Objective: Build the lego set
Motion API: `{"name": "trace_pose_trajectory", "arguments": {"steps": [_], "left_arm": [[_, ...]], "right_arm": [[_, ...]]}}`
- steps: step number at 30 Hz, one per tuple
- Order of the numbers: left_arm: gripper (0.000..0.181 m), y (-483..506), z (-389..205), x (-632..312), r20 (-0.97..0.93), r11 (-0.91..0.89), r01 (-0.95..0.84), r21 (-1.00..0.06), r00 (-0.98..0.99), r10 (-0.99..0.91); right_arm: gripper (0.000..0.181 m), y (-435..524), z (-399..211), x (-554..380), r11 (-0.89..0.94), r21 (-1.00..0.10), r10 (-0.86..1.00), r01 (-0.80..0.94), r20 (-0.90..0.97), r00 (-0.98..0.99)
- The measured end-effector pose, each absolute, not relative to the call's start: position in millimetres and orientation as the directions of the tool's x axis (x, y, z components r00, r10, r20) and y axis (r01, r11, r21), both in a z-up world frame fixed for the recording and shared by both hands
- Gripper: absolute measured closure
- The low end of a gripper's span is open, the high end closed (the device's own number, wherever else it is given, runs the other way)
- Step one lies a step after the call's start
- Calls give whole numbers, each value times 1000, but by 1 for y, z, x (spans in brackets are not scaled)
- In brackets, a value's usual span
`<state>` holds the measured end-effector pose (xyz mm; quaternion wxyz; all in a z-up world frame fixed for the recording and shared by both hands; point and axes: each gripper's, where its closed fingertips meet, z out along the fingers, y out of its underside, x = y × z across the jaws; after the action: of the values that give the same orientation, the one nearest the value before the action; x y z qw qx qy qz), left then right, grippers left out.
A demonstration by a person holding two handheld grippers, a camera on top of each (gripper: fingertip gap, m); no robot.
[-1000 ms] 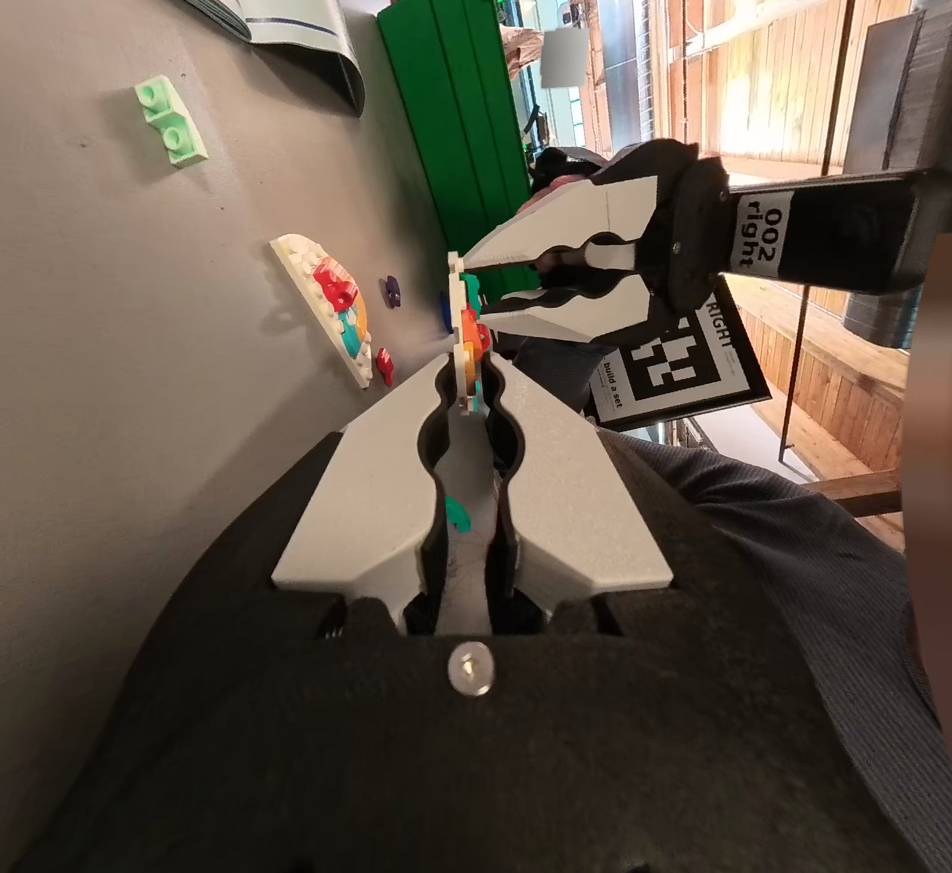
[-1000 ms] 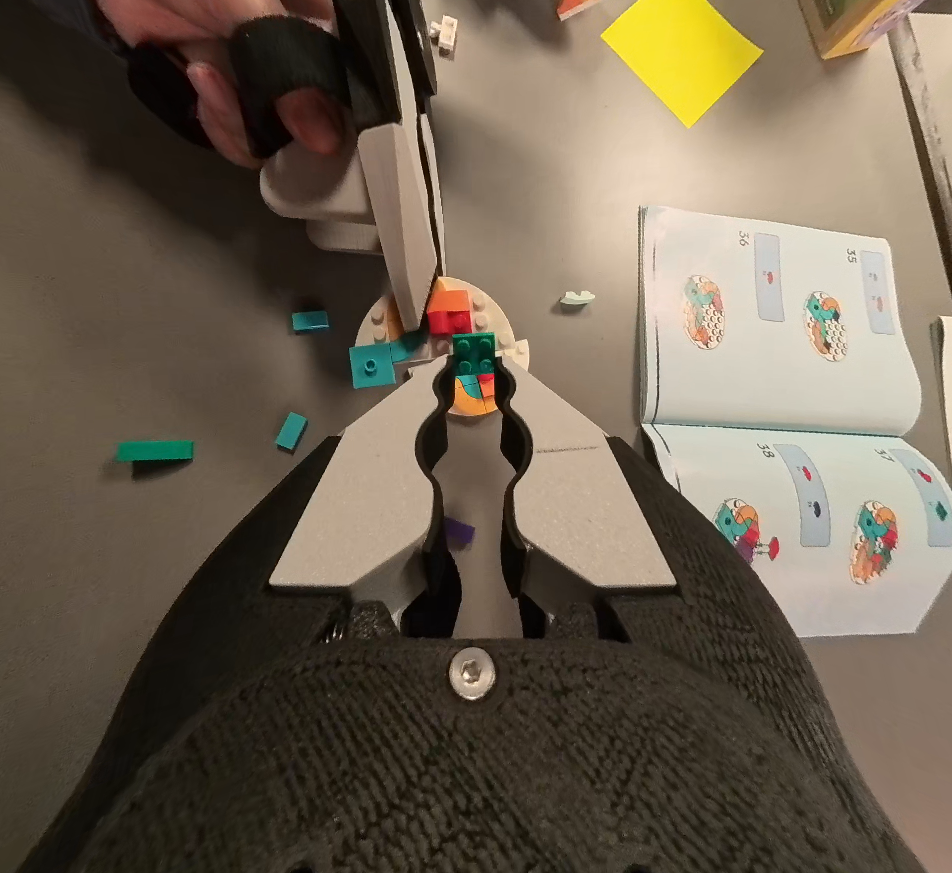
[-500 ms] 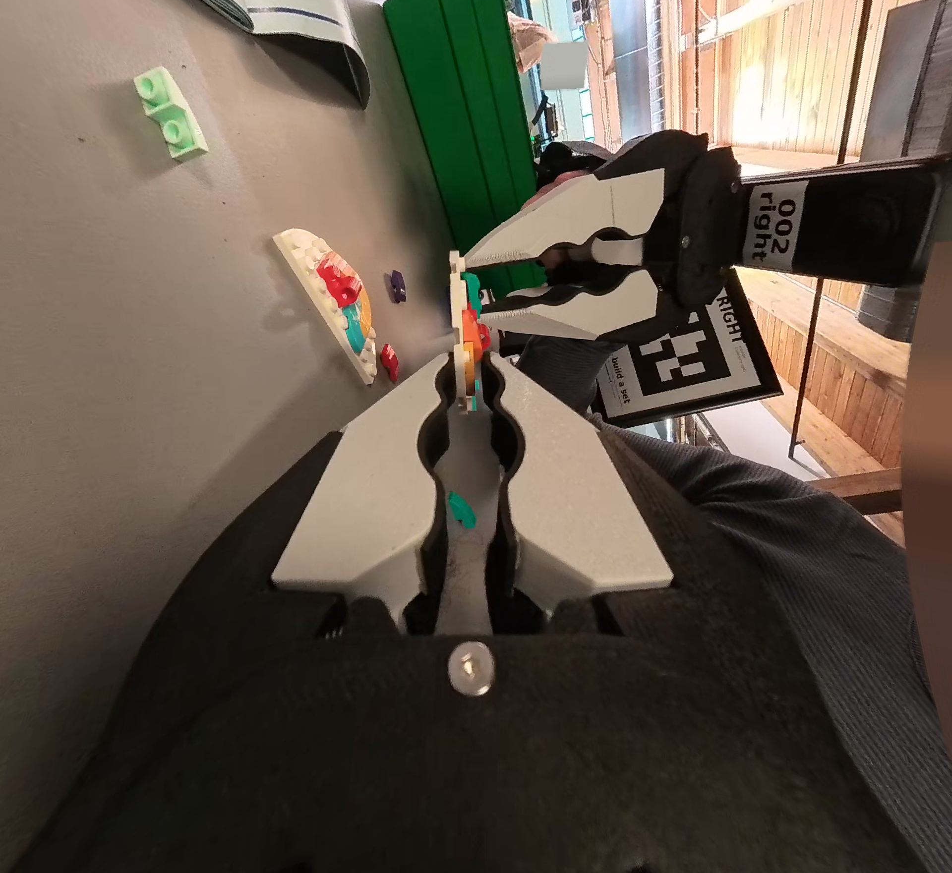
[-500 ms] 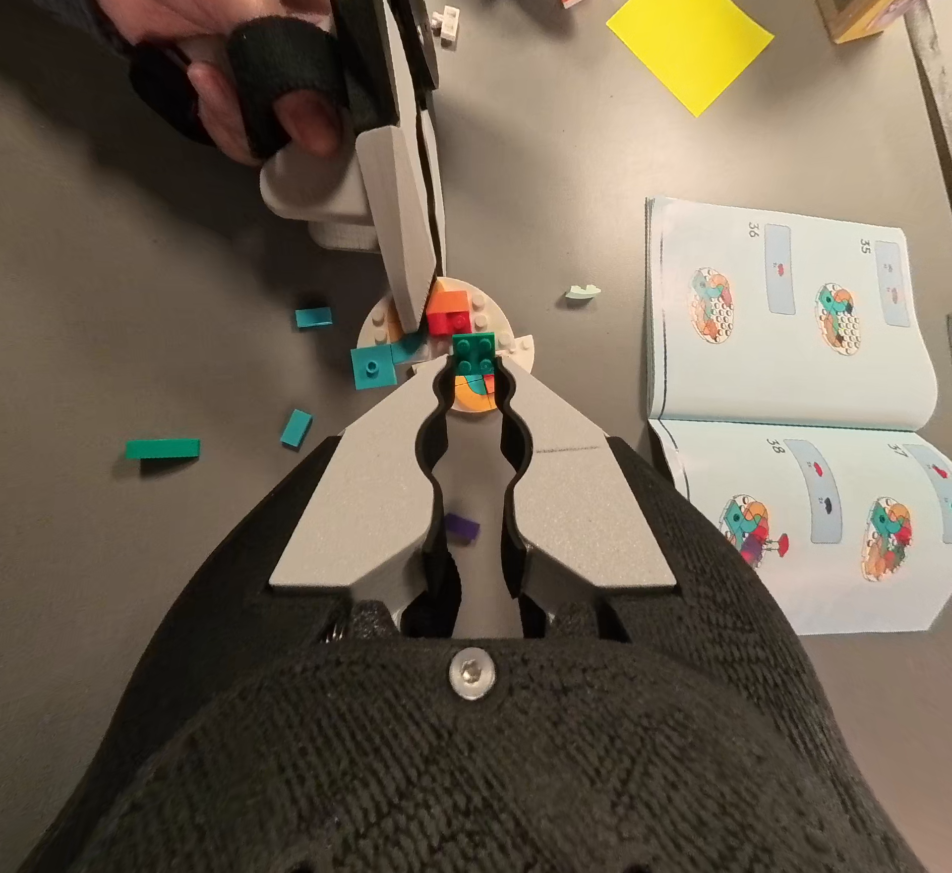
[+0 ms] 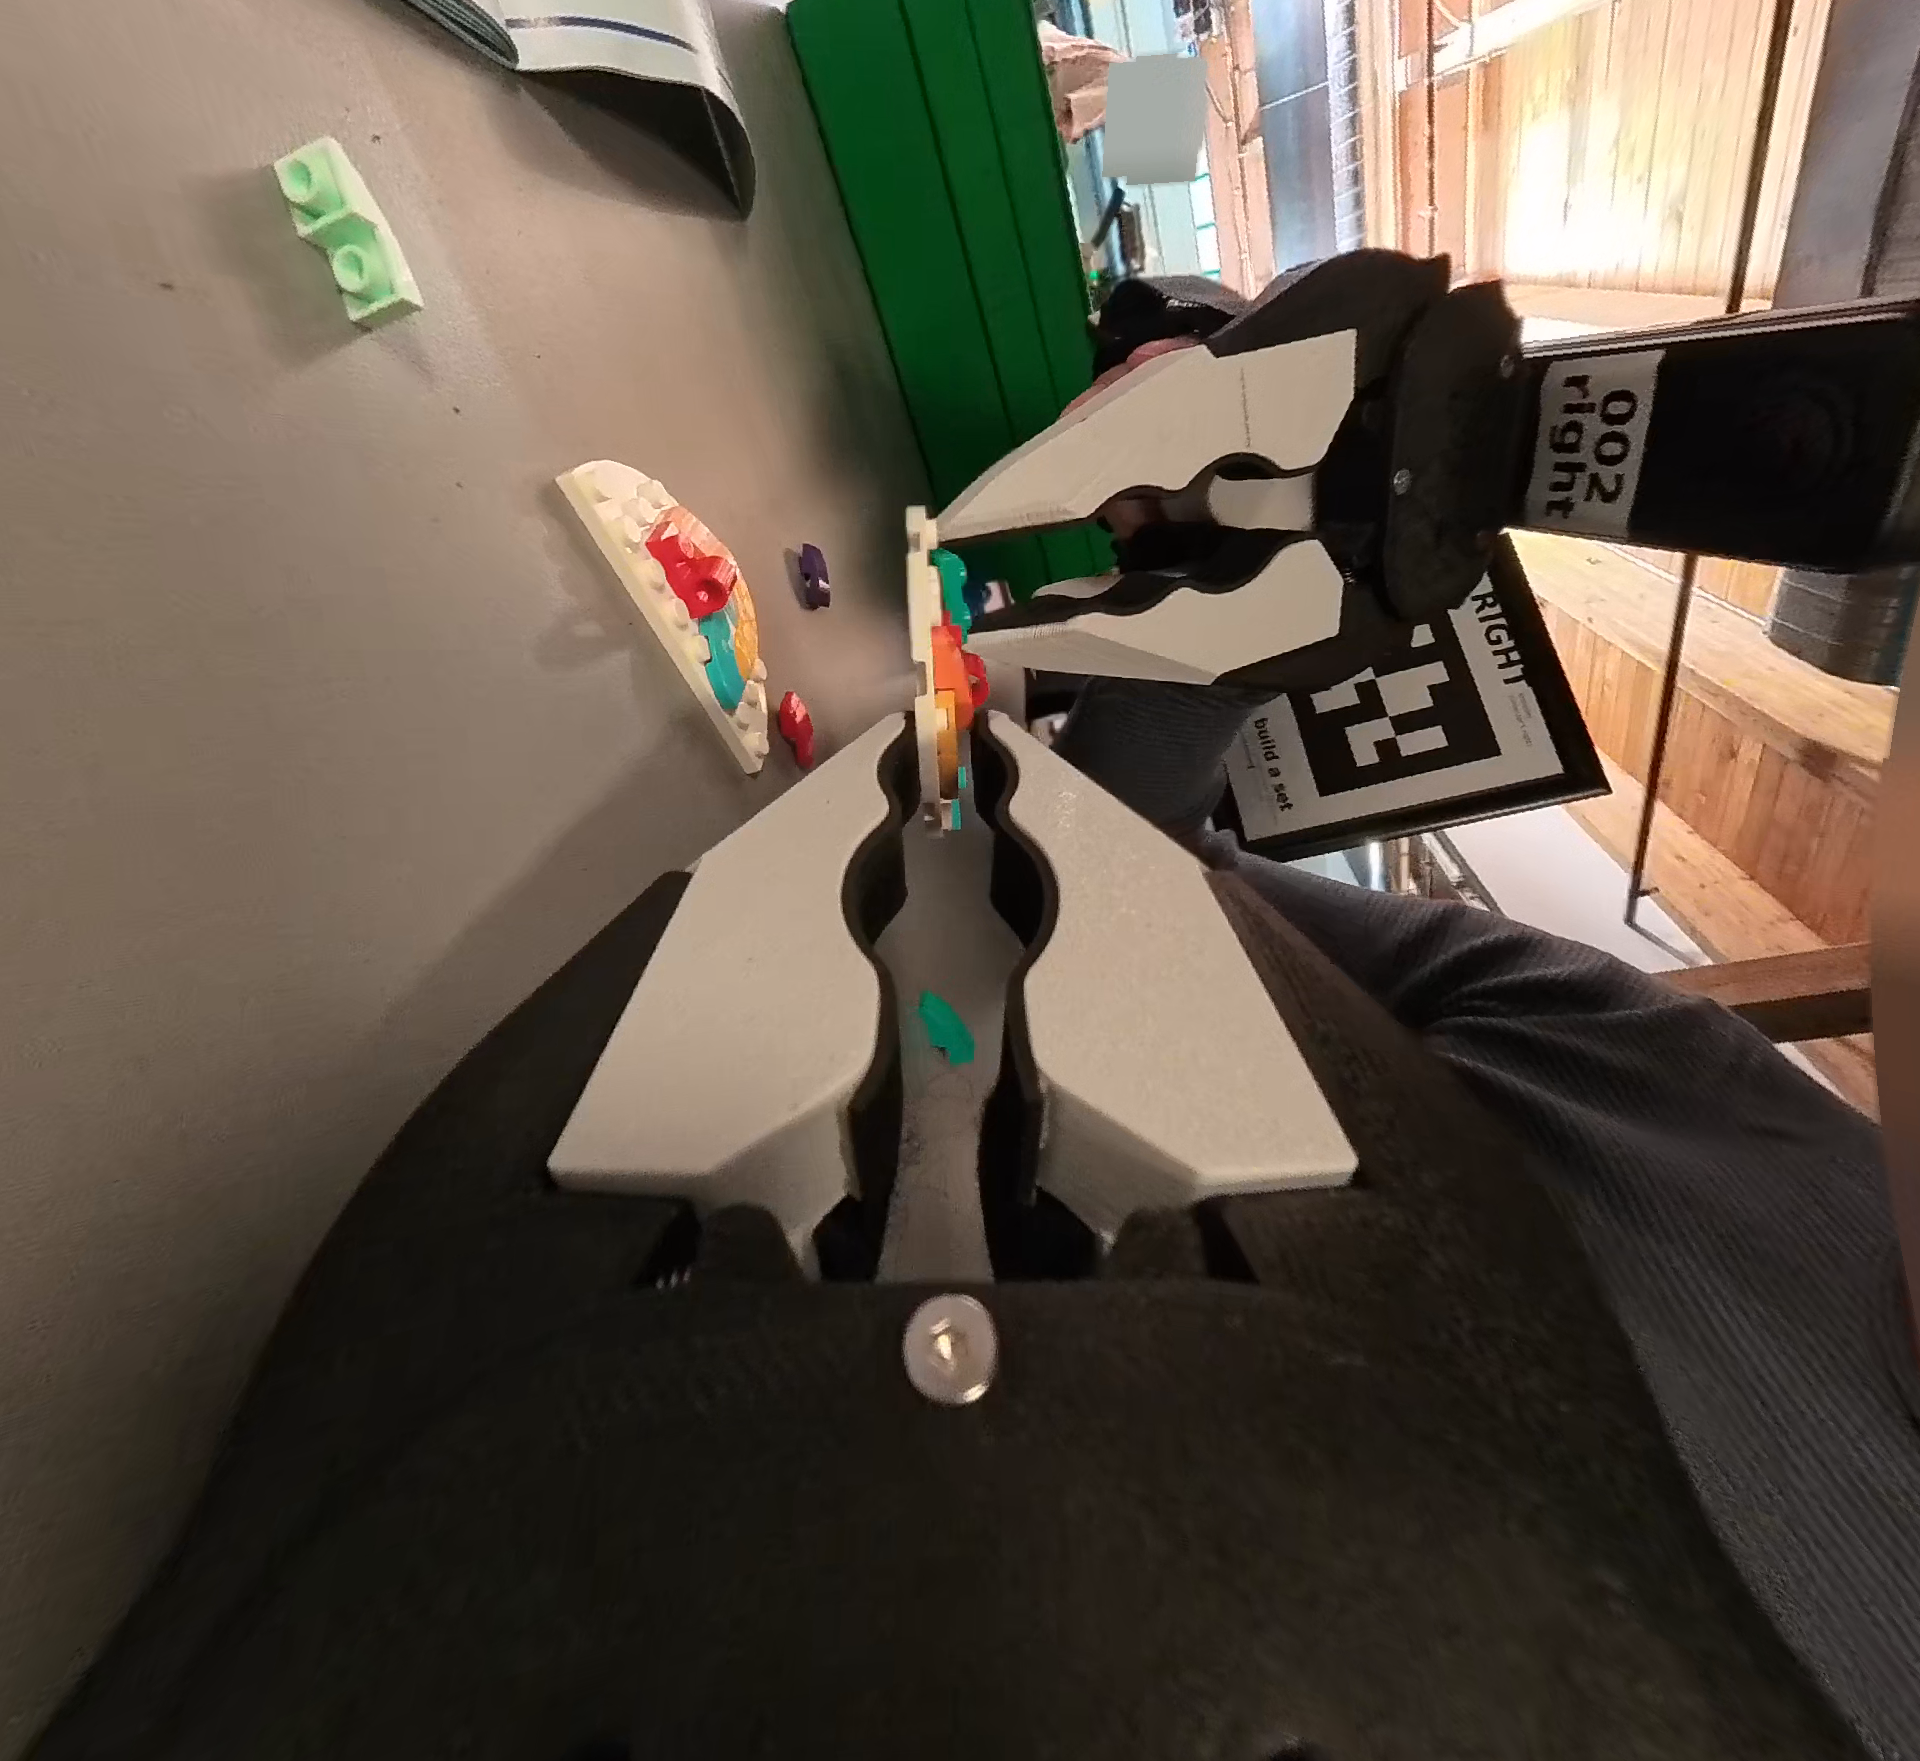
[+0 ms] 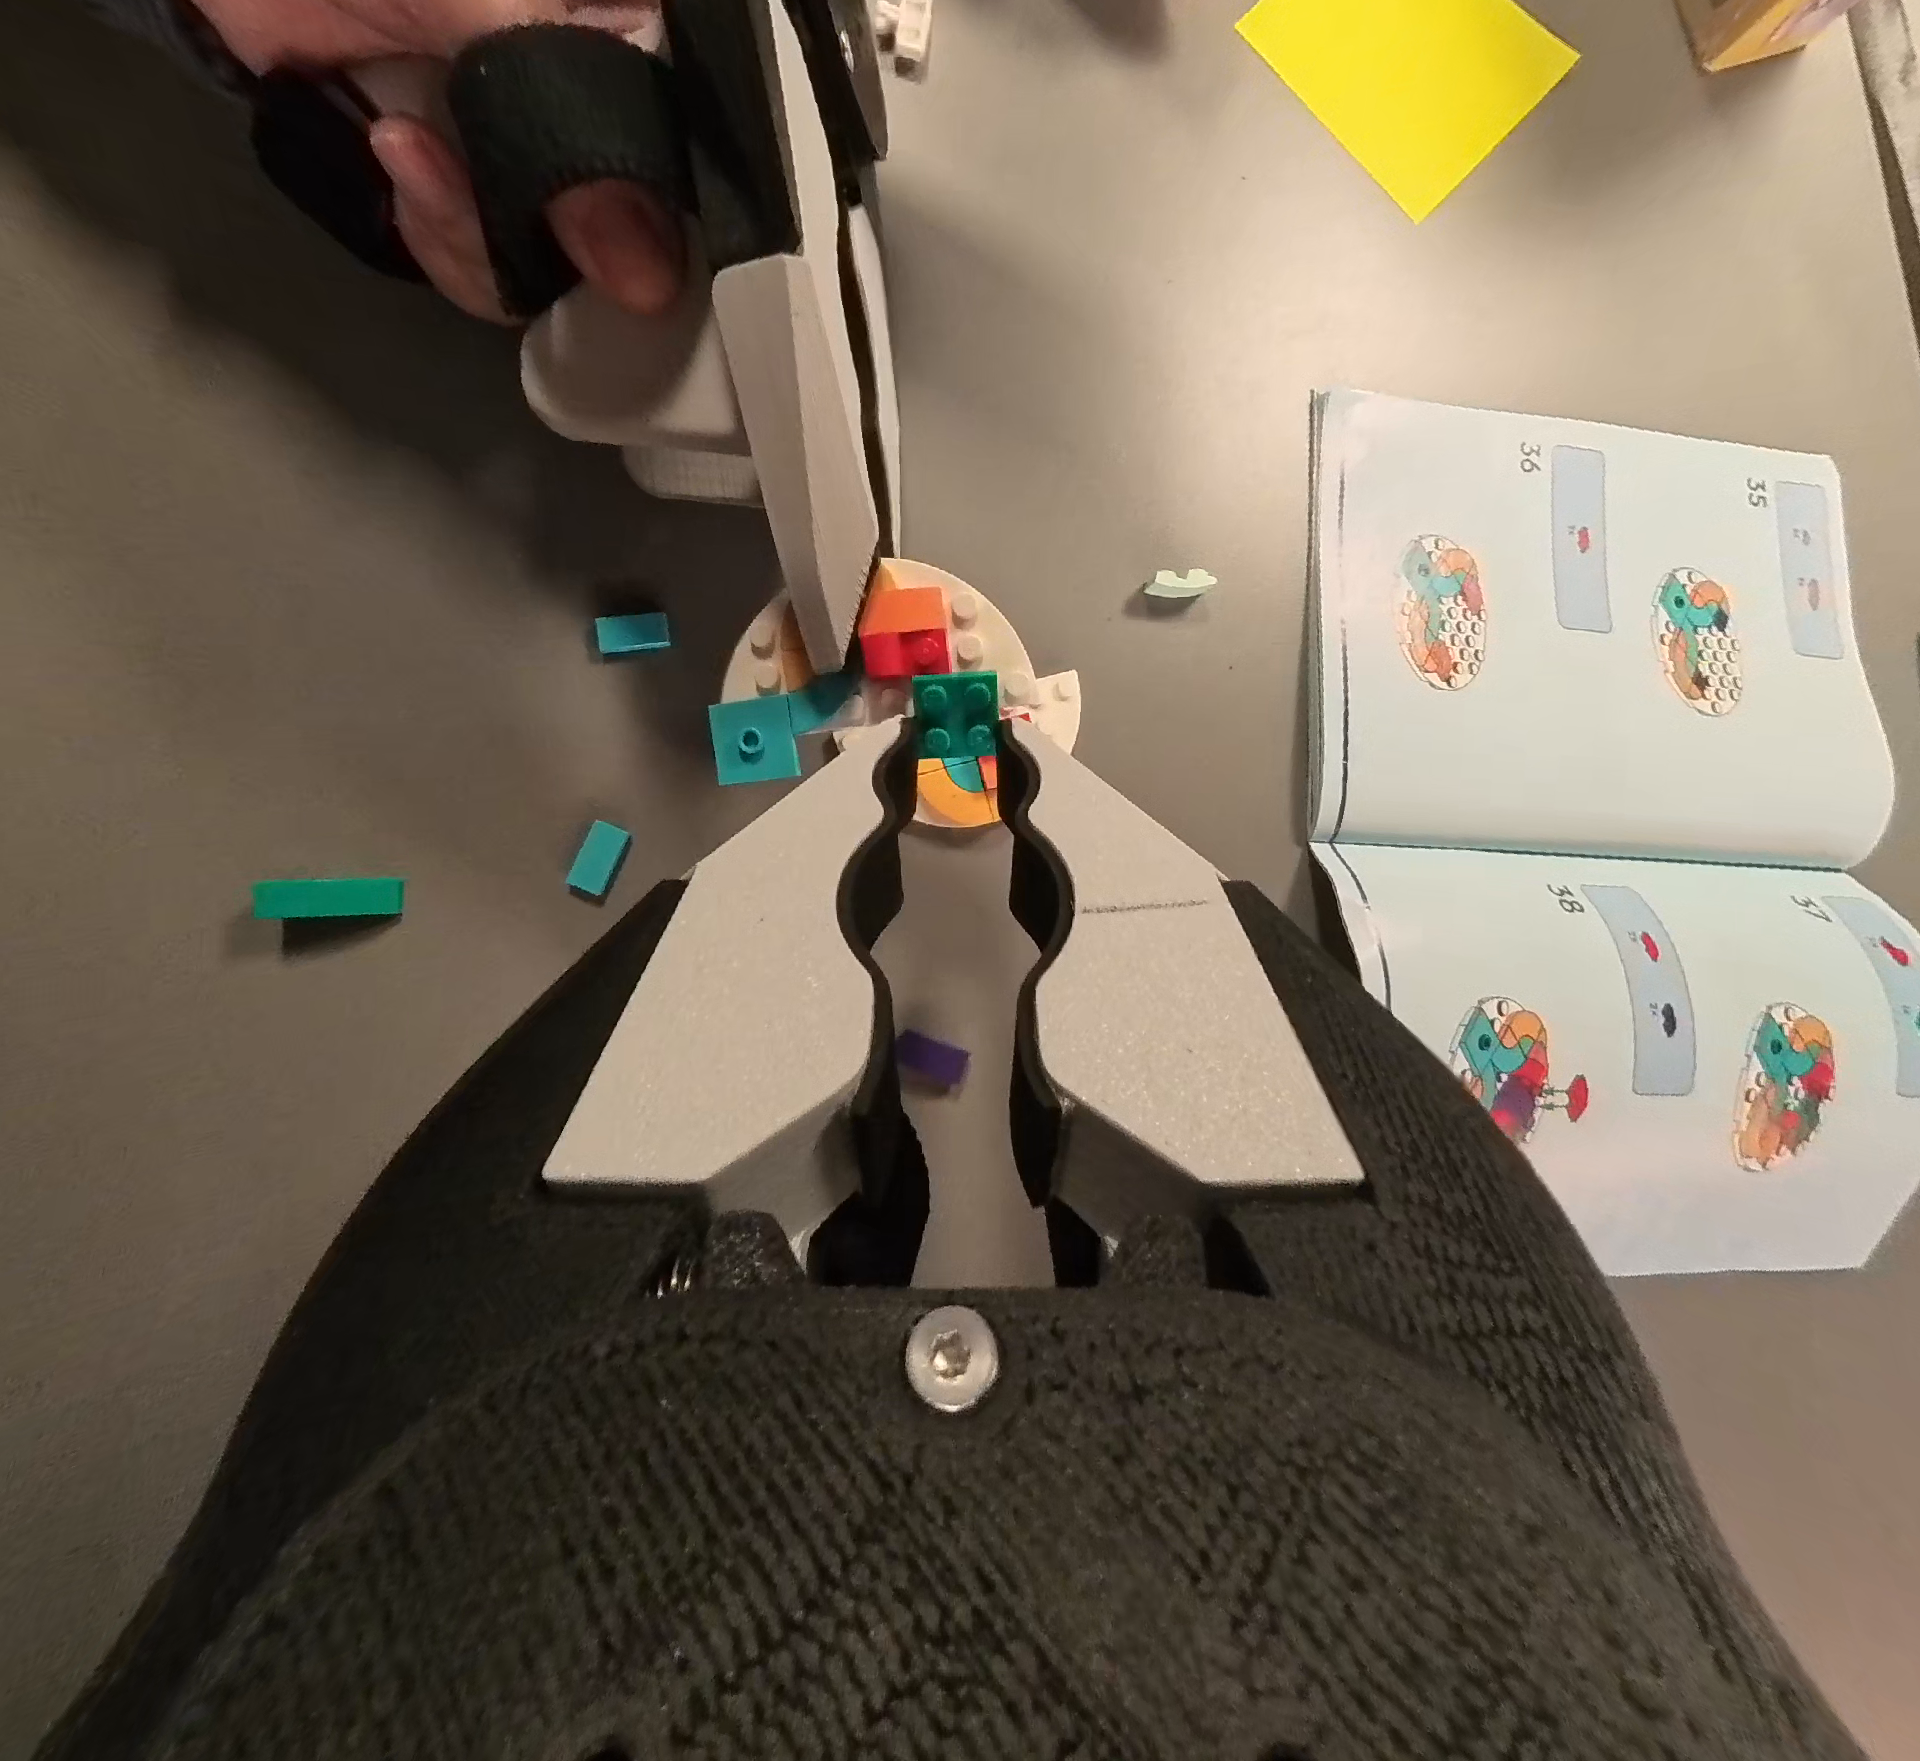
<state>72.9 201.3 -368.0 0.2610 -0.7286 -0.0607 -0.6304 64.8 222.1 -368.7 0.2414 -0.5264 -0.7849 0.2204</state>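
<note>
The disc (image 6: 971,631) is held above the bench (image 6: 312,568), between the left gripper (image 6: 842,641) behind it and the right gripper (image 6: 956,755) before it. A brick (image 6: 954,714) sits on the disc. Loose tiles (image 6: 327,898) lie left on the bench, the booklet (image 6: 1600,828) right, a paper square (image 6: 1405,44) behind it.

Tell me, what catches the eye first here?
Two grey grippers meet mid-frame over a round white lego plate dotted with orange, red and teal pieces. The right gripper brings a dark green brick to it, while the left gripper grips the plate's edge. An open booklet lies at right, a yellow note above.
</note>
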Motion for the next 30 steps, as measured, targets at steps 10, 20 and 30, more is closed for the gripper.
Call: {"name": "trace_pose_trajectory", "arguments": {"steps": [10, 20, 30], "left_arm": [[174, 193, -321, 70, 914, -666, 645, -375, 138, -381], [174, 146, -234, 55, 742, -148, 914, -378, 203, -638], [173, 118, -206, 63, 673, -131, 934, -331, 137, -727]], "right_arm": [[168, 210, -320, 60, 503, -527, 863, 685, 254, -438], [168, 157, -224, 49, 805, -246, 588, 540, 445, -675], [168, 131, -202, 51, 854, 198, 417, 481, 292, -861]]}}
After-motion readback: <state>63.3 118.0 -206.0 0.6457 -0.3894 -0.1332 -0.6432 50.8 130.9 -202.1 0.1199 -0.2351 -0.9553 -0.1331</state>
